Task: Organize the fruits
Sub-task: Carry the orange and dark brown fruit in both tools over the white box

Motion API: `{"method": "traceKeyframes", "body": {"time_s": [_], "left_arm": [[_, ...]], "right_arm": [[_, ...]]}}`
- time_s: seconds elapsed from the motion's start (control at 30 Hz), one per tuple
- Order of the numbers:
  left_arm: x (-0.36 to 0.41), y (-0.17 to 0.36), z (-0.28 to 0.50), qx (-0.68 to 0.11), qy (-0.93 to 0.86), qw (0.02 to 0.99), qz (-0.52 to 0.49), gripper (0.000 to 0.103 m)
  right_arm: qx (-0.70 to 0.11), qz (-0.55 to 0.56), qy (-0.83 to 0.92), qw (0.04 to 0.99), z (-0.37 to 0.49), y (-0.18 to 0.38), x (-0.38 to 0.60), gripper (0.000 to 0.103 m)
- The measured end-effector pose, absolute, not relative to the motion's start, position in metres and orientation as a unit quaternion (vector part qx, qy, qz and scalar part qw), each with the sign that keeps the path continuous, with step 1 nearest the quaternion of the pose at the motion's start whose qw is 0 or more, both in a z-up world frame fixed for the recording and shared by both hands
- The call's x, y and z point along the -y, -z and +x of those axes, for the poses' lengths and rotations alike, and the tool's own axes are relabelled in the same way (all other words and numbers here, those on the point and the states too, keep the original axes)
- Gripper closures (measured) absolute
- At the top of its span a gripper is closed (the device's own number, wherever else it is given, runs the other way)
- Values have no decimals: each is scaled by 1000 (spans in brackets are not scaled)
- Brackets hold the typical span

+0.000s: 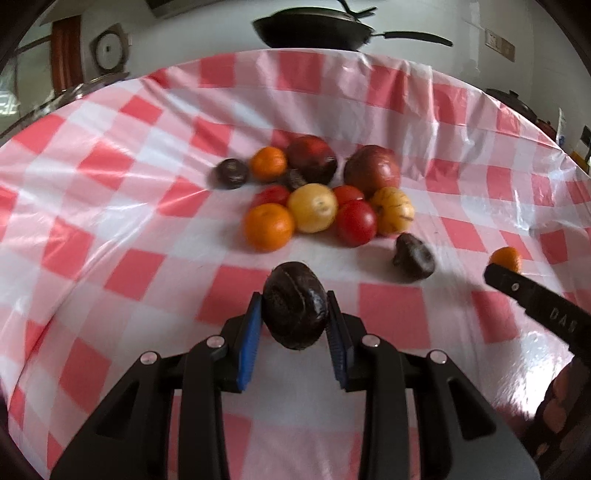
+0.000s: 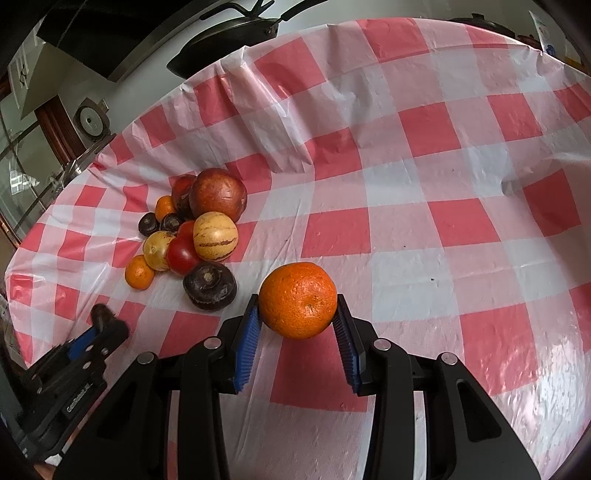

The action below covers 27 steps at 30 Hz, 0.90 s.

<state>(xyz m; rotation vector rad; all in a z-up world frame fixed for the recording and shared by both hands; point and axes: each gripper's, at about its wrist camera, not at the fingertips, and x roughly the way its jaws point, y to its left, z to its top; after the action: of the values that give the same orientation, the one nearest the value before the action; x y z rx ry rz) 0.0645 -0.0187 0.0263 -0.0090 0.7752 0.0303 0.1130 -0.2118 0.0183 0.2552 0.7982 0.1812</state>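
Observation:
In the left wrist view my left gripper [image 1: 293,300] is shut on a dark purple round fruit [image 1: 295,306], held above the checked cloth. Beyond it lies a pile of fruit: two oranges [image 1: 269,227], red tomatoes [image 1: 355,222], yellow fruits [image 1: 313,208], two red apples [image 1: 372,170] and dark fruits [image 1: 413,260]. In the right wrist view my right gripper [image 2: 296,300] is shut on an orange [image 2: 298,300], to the right of the same pile [image 2: 214,236]. The left gripper [image 2: 105,325] shows at that view's lower left, still pinching its dark fruit [image 2: 100,314].
A red-and-white checked plastic cloth [image 1: 110,184] covers the round table. A black frying pan [image 1: 314,31] sits beyond the table's far edge. The right gripper's finger [image 1: 517,288] reaches in at the right edge of the left wrist view.

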Motion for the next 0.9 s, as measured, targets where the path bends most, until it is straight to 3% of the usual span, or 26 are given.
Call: {"method": "traceKeyframes", "body": {"time_s": [0.9], "left_arm": [[-23,-30,12,-359,-47,931,-36,69]], "right_arm": [[-394,86,-200,893,30,-22,133,64]]}}
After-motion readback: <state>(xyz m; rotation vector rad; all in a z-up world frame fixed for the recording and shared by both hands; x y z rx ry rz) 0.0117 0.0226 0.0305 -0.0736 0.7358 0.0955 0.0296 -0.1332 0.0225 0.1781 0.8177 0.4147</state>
